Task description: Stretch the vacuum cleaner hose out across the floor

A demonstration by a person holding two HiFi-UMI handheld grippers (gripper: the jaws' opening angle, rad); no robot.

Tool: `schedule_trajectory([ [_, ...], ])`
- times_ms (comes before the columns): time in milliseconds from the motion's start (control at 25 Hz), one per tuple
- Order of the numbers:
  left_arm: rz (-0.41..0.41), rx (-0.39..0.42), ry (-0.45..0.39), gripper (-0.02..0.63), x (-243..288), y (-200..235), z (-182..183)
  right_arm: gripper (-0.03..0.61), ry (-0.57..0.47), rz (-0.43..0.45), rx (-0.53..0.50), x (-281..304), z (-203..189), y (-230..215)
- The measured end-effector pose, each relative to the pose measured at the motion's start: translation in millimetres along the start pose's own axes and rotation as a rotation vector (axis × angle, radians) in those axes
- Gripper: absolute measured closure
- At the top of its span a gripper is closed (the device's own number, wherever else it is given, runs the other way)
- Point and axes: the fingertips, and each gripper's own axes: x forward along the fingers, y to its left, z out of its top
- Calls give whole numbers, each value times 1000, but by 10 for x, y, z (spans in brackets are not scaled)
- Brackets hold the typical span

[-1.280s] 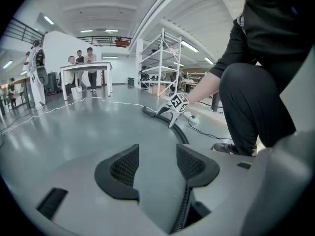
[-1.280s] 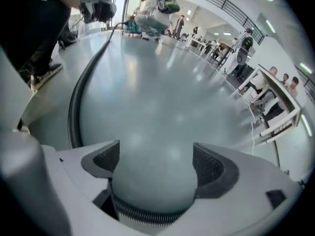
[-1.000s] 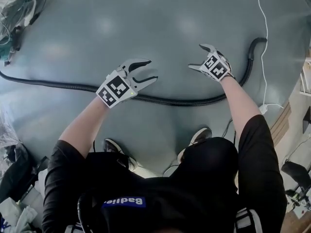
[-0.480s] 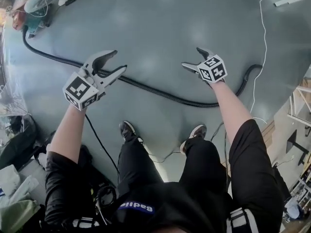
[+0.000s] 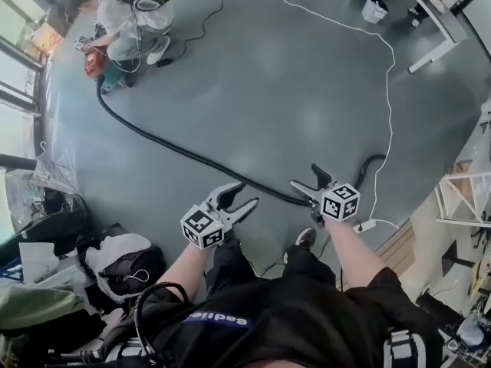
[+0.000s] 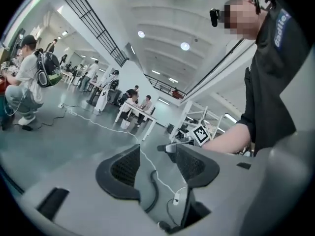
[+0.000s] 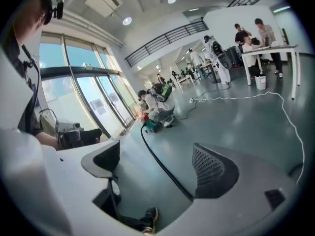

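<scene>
The black vacuum hose (image 5: pixel 192 158) lies on the grey floor. It runs from a crouching person at the upper left down to my feet, then curls up to its end (image 5: pixel 374 162) on the right. My left gripper (image 5: pixel 239 196) hangs open above the floor with nothing in it. The right gripper (image 5: pixel 305 176) is also open and empty. Both are raised well clear of the hose. In the right gripper view the hose (image 7: pixel 162 168) shows far below, between the open jaws of the right gripper (image 7: pixel 157 163). The left gripper (image 6: pixel 157 156) frames the hose end (image 6: pixel 153 196).
A crouching person (image 5: pixel 130 14) with a backpack is at the hose's far end. A white cable (image 5: pixel 387 90) loops to a power strip (image 5: pixel 367 225). Bags (image 5: pixel 123 263) pile up at the lower left. Desk legs (image 5: pixel 430 21) stand top right, shelving (image 5: pixel 460 198) at right.
Both grippers have risen far from the floor and away from the hose, and the head view now takes in much more of the room. Both pairs of jaws stayed open.
</scene>
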Motion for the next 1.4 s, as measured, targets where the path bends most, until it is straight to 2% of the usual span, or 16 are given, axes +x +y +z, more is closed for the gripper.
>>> schedule_trajectory([
  [120, -134, 61, -22, 373, -259, -612, 754, 117, -140, 27, 32, -542, 644, 995],
  [280, -289, 254, 1, 376, -785, -1205, 1399, 117, -281, 94, -121, -973, 1182, 2379],
  [400, -321, 295, -15, 391, -1079, -1420, 1602, 118, -361, 122, -200, -1161, 1328, 3020],
  [440, -327, 291, -17, 397, -1151, -1498, 1616, 126, -385, 128, -203, -1250, 1337, 3168],
  [480, -334, 287, -19, 401, -1211, -1597, 1603, 163, -404, 131, -200, -1367, 1323, 3284],
  [600, -354, 305, -23, 407, -1297, -1949, 1494, 344, -457, 130, -172, -1819, 1197, 3448],
  [680, -330, 329, -24, 407, -1367, -2117, 1399, 351, -474, 146, -162, -2076, 1054, 3503],
  [800, -256, 291, -30, 417, -1626, -2334, 1237, 360, -464, 168, -148, -2306, 712, 3618],
  [960, -228, 265, -4, 431, -1984, -2467, 982, 365, -442, 184, -91, -2111, 344, 3807],
  [1080, -267, 286, -12, 435, -2276, -2538, 905, 365, -465, 193, -104, -1954, 203, 4263],
  [1160, -307, 308, -16, 437, -2370, -2510, 871, 365, -466, 163, -128, -1850, 137, 4470],
  [1280, -347, 312, 20, 443, -2563, -2389, 825, 365, -461, 116, -106, -1647, 43, 4757],
  [1400, -387, 353, 18, 451, -2780, -2239, 886, 367, -410, 76, -199, -1404, 12, 5011],
])
